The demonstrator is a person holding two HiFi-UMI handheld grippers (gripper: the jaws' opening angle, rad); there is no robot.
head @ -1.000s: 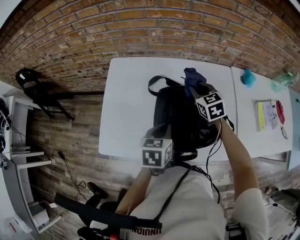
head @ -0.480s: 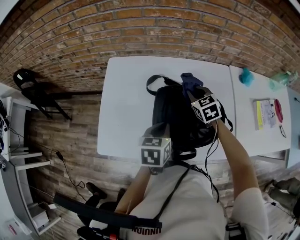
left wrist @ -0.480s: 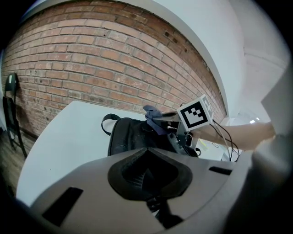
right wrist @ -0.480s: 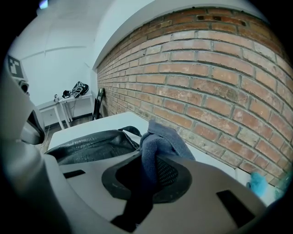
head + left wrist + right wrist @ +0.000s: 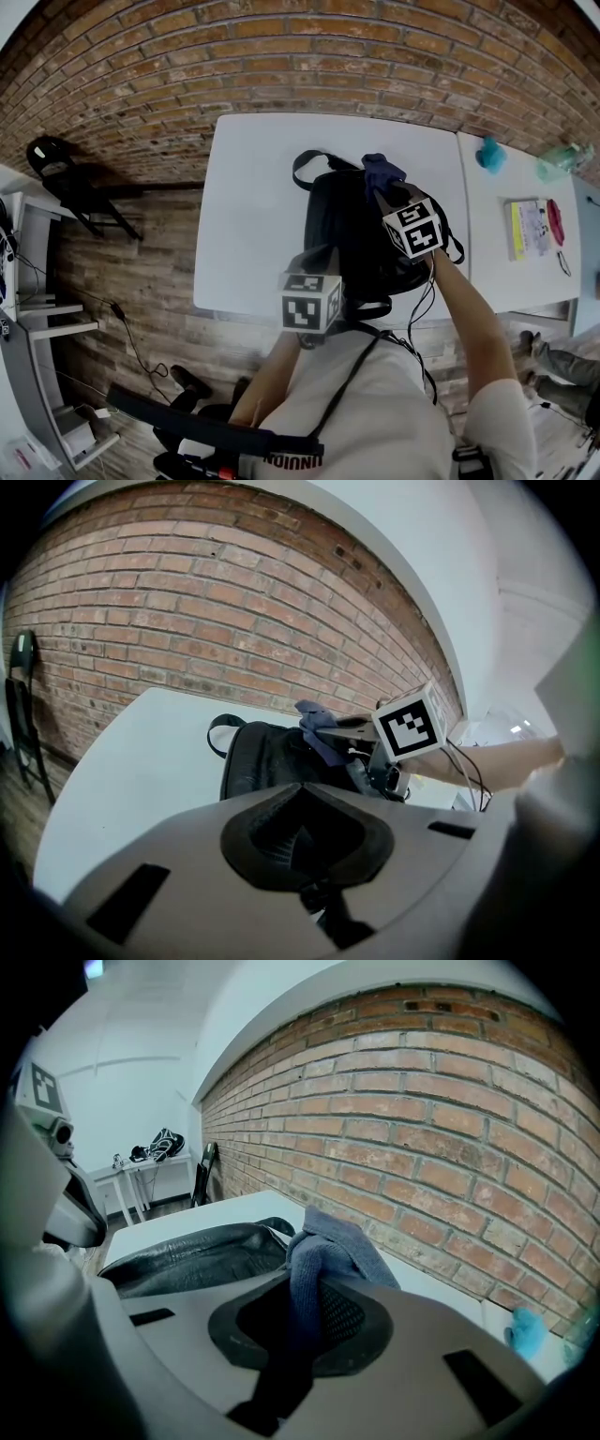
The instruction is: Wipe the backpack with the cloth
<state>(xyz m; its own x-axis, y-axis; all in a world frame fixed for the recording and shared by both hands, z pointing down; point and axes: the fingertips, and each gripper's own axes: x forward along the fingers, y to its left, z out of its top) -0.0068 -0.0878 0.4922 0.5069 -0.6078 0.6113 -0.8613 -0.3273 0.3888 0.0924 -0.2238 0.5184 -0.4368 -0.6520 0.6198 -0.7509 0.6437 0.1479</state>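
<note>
Right tongs (image 5: 309,1309): closed on the blue cloth (image 5: 330,1239), which bunches up out of the jaws.
Left tongs (image 5: 302,832): closed, apparently on dark fabric at the backpack's near edge; judged a steadying hold.
Cloth: at the far top end of the backpack (image 5: 339,217), touching it beside the carry loop.
Backpack: black, lying flat on the white surface (image 5: 253,202), its body stretching between the two tongs.
Progress: wiping judged under way at the far end. No cleaned area is discernible, and the near body appears left to cover.
</note>
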